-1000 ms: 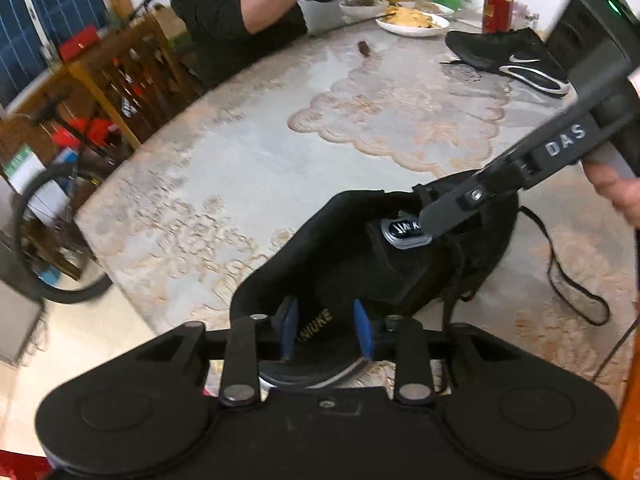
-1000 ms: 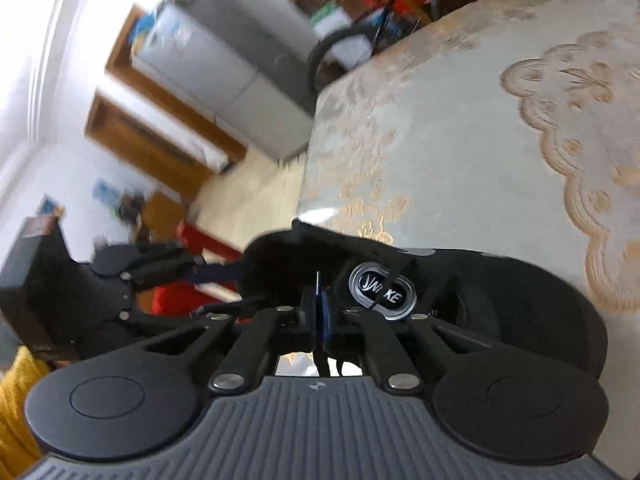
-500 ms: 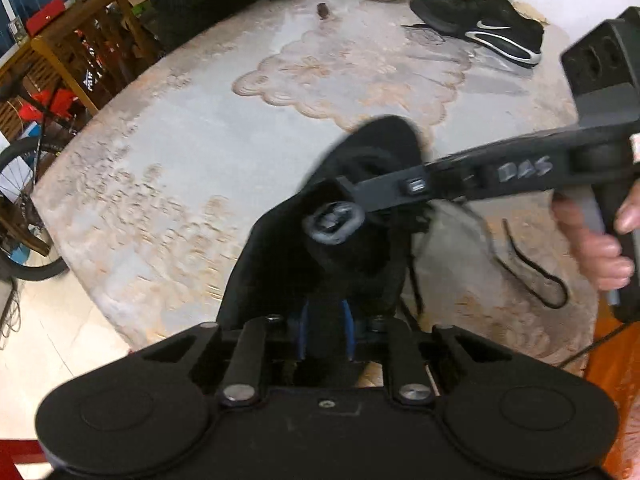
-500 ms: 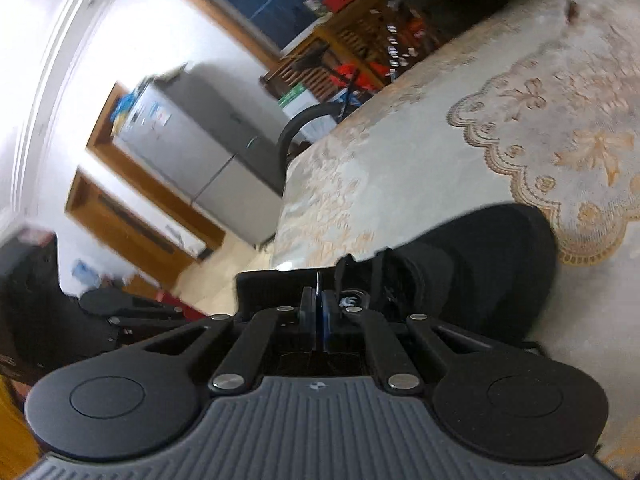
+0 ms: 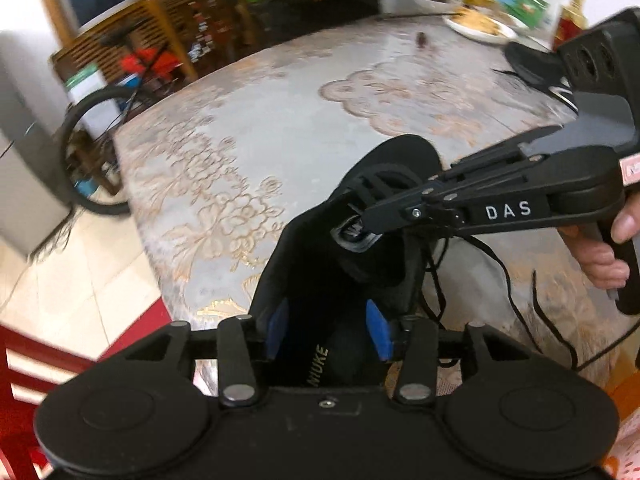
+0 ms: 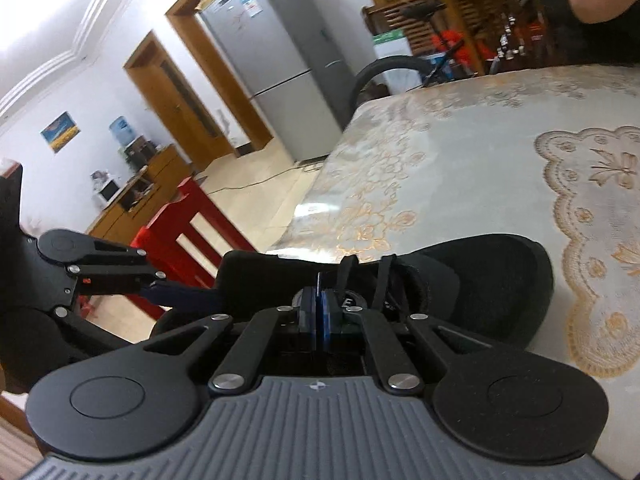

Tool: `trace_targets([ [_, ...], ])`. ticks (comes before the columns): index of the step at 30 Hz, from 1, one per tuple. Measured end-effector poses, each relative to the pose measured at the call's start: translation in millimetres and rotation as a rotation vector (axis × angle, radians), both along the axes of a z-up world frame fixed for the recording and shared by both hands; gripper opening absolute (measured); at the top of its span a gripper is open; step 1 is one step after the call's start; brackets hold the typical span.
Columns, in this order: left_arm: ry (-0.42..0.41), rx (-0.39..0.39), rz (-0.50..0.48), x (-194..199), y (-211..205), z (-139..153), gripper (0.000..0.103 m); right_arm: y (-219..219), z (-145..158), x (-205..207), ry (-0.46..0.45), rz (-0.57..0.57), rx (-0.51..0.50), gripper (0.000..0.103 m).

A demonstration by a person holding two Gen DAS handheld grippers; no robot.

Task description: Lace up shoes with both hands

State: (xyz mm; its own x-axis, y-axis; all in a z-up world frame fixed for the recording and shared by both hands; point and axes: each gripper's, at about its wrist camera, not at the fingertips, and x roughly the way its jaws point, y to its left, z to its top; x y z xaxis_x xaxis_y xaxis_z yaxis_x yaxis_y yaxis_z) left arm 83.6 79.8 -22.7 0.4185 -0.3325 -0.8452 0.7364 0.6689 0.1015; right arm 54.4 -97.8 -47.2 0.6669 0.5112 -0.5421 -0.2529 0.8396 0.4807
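A black shoe [image 5: 384, 168] lies on the table [image 5: 280, 112] with its toe pointing away from me. My left gripper [image 5: 327, 328] sits over the heel end, its blue pads [image 5: 276, 326] spread to either side of the insole lettering; the jaws are opening and do not press on the shoe. My right gripper [image 5: 360, 222] comes in from the right, held by a hand [image 5: 600, 256], and is shut on the shoe's tongue [image 5: 354, 236] by its label. In the right wrist view the right gripper's pads [image 6: 320, 312] are together. A loose black lace [image 5: 540, 308] trails right.
A second black shoe [image 5: 532, 64] lies at the far right, near a plate of food [image 5: 480, 26] and a bottle [image 5: 572, 12]. A person in black sits at the far side. A bicycle wheel [image 5: 92, 152] and red chair [image 6: 192, 232] stand off the table's left edge.
The shoe has swung round so its toe points away. My left jaws narrowed on the heel, then spread wider. The right gripper rolled and stayed shut on the tongue.
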Motion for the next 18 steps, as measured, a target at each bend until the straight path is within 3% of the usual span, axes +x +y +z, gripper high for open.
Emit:
trace_targets([
  [9,0.048,-0.007,0.106,7,0,-1,0.043,5,-9,-13,-0.070,-0.032,0.019,0.003],
  [18,0.095,0.012,0.134,14,-3,0,0.044,5,-15,-46,-0.184,-0.174,0.117,0.003],
])
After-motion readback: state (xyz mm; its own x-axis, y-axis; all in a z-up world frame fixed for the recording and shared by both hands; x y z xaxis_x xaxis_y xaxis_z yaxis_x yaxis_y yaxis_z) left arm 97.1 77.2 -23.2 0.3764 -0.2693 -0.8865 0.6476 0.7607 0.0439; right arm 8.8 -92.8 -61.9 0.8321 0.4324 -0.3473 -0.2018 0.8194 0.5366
